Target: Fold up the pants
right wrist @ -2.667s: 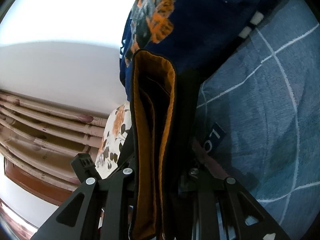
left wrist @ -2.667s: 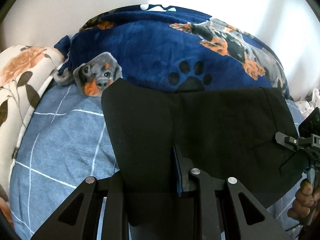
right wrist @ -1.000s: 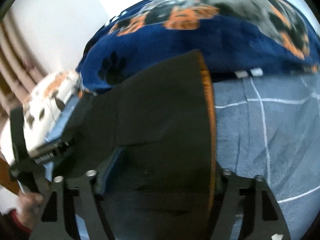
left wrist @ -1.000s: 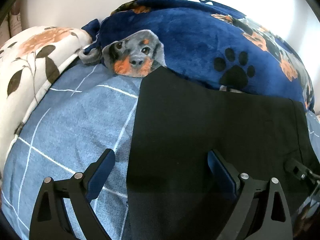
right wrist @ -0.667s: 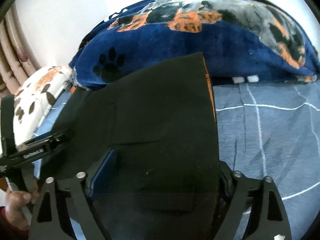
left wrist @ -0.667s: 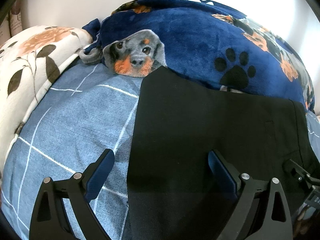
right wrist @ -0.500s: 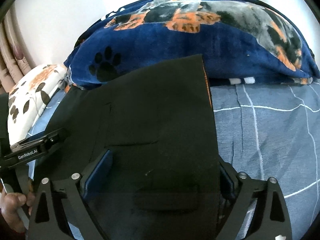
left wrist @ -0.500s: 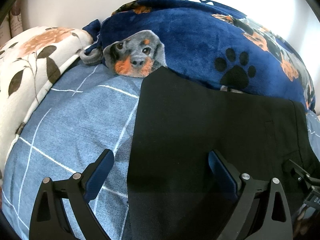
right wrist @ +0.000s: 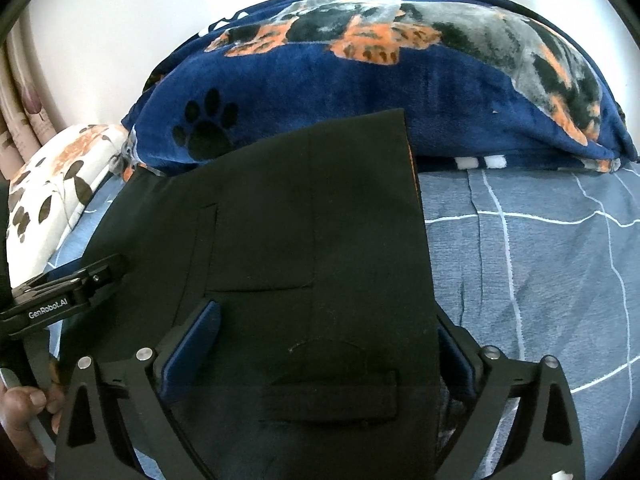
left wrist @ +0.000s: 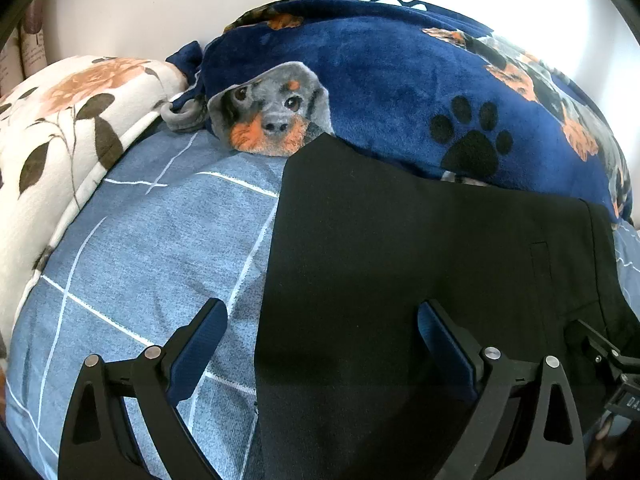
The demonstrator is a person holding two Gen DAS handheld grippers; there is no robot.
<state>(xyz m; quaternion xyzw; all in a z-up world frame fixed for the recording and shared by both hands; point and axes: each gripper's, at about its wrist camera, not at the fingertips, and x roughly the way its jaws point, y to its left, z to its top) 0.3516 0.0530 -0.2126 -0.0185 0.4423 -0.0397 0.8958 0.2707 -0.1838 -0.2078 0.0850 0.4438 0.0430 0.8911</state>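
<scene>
One pair of black pants (left wrist: 420, 280) lies folded flat on the blue checked bedsheet (left wrist: 140, 248), its long axis running side to side across the bed, parallel to the far edge. The waistband end, edged with an orange lining, points toward the right side of the bed (right wrist: 412, 184); a back pocket seam shows near that end. The far edge of the pants touches one navy dog-print blanket (left wrist: 380, 92) heaped along the back of the bed, and the far left corner of the fabric sits just below the printed puppy face. One floral pillow (left wrist: 68, 128) rests at the bed's left corner.

Two grippers are in view. The left gripper (left wrist: 320, 336) has its jaws spread wide, one blue pad over the sheet and the other over the pants, holding nothing. The right gripper (right wrist: 320, 336) is likewise spread wide over the waistband end, its pads straddling the fabric without clamping it.
</scene>
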